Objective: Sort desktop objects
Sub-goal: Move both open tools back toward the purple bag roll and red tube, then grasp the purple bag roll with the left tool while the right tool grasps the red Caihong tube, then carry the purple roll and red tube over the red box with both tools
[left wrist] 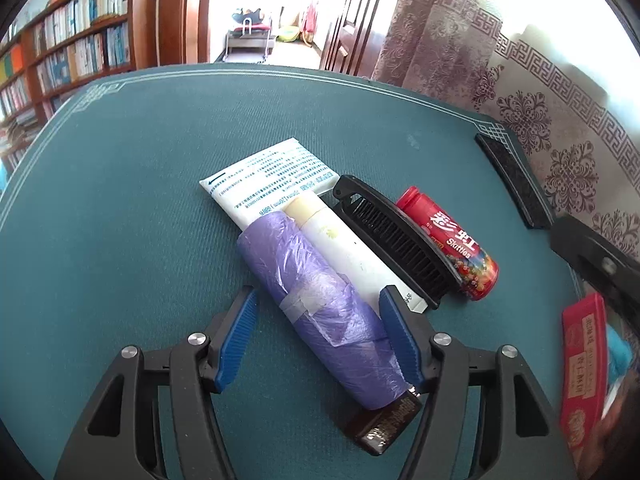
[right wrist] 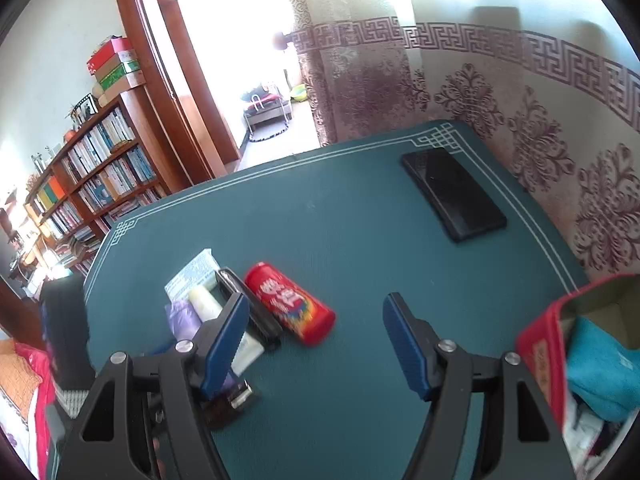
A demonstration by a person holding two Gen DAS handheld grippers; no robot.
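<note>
My left gripper (left wrist: 318, 336) released, jaws straddling purple bag roll (left wrist: 320, 312); right pad touching roll, left pad apart. White tube (left wrist: 344, 248), black comb (left wrist: 396, 240), red Skittles can (left wrist: 452, 240) at 1 o'clock. My right gripper (right wrist: 316, 344) released over bare mat (right wrist: 360, 220); red box (right wrist: 540, 356) at 3 o'clock.

Wooden bookshelf (right wrist: 96, 176) packed with books, boxes stacked on top. Right of it a wood-framed doorway (right wrist: 224, 64), bright daylight beyond. Further right, patterned curtain (right wrist: 520, 100) behind the table.
</note>
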